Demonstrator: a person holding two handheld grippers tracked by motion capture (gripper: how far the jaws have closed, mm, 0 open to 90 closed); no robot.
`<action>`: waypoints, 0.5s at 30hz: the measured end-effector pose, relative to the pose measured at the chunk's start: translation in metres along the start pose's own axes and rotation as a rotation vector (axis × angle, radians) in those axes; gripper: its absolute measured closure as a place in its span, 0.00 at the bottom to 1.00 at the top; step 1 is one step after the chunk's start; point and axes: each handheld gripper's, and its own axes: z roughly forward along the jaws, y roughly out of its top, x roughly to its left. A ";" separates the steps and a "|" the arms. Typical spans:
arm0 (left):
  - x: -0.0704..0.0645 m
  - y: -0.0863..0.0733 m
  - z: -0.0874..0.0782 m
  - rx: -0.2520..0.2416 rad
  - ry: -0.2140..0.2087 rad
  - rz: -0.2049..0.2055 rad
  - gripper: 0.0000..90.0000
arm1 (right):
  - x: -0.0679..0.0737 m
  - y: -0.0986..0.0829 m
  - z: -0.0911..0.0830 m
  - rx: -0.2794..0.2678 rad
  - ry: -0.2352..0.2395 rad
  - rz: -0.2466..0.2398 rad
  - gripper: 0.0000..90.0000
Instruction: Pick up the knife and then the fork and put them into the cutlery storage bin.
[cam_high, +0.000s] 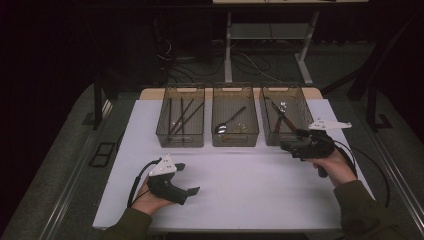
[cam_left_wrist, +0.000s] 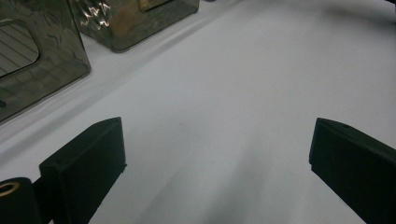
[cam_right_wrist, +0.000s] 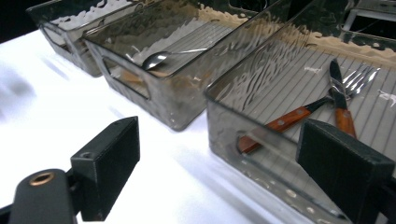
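High view first: at six o'clock my two forearms come in over the white table (cam_high: 240, 190). My left gripper (cam_high: 189, 178) rests low at about seven o'clock, jaws spread wide with nothing between them, parked on bare cloth, I judge, because it has no job just now. The left gripper view bears this out: both black jaws stand far apart over plain white.

My right gripper (cam_high: 294, 141) sits at about three o'clock, just at the near wall of the right bin (cam_high: 296, 95). Its jaws are also wide apart and hold nothing. In the right gripper view they frame that bin's near corner, so I take it this hand is lined up to work with what lies inside.

In that bin lie a knife (cam_right_wrist: 340, 103) and a fork (cam_right_wrist: 303, 114), both with reddish wooden handles, crossed over each other on the ribbed floor, handles pointing toward me.

Farther along the row, at twelve o'clock, the middle bin (cam_high: 235, 91) keeps a spoon (cam_high: 231, 120), and the left bin (cam_high: 180, 92) at eleven holds dark chopsticks (cam_high: 182, 116). Each kind has its own bin, which looks like sorting.
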 end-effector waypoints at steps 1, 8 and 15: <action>0.000 0.000 0.000 0.000 0.002 0.000 0.02 | 0.002 -0.002 0.000 0.001 -0.001 -0.002 0.15; 0.000 0.000 -0.001 -0.002 0.006 0.002 0.02 | 0.016 -0.019 -0.004 -0.006 0.006 -0.008 0.15; -0.002 0.001 0.000 -0.003 0.002 0.006 0.02 | 0.030 -0.039 -0.010 0.005 0.044 -0.022 0.15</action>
